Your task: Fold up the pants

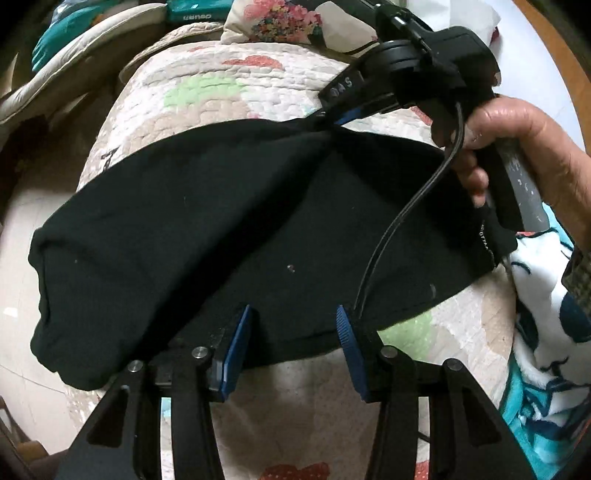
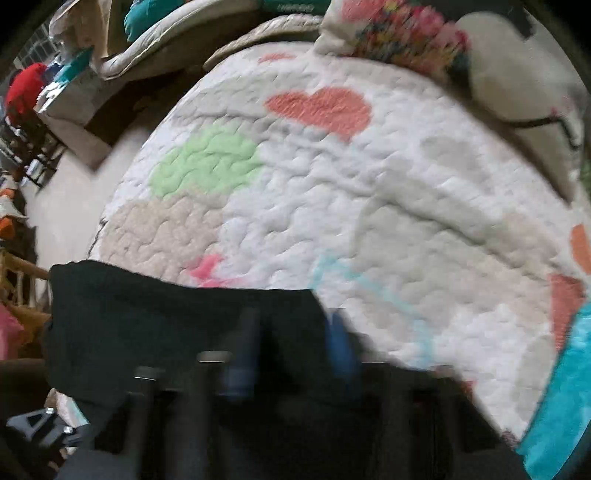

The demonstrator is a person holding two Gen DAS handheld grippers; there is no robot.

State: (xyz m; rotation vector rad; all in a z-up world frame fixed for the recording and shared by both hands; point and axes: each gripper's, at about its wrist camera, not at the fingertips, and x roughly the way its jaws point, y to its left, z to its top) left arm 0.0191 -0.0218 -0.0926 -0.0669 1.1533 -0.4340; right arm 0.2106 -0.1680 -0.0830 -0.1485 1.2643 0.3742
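The black pants (image 1: 207, 236) lie folded across a quilted bedspread (image 1: 221, 92). My left gripper (image 1: 293, 325) is open, its blue pads (image 1: 238, 343) at the near edge of the pants, holding nothing. My right gripper (image 1: 328, 120) shows in the left wrist view at the far edge of the pants, where the cloth is pulled up in a ridge to its tips; they look pinched on it. In the blurred right wrist view the pants (image 2: 166, 325) lie over my right gripper (image 2: 295, 347), and its blue pads (image 2: 341, 343) look spread.
A floral pillow (image 1: 280, 18) lies at the head of the bed. A white and teal blanket (image 1: 546, 332) lies at the right. A folded quilt and boxes (image 2: 166, 40) sit beyond the bed. The floor (image 2: 74, 192) is to the left.
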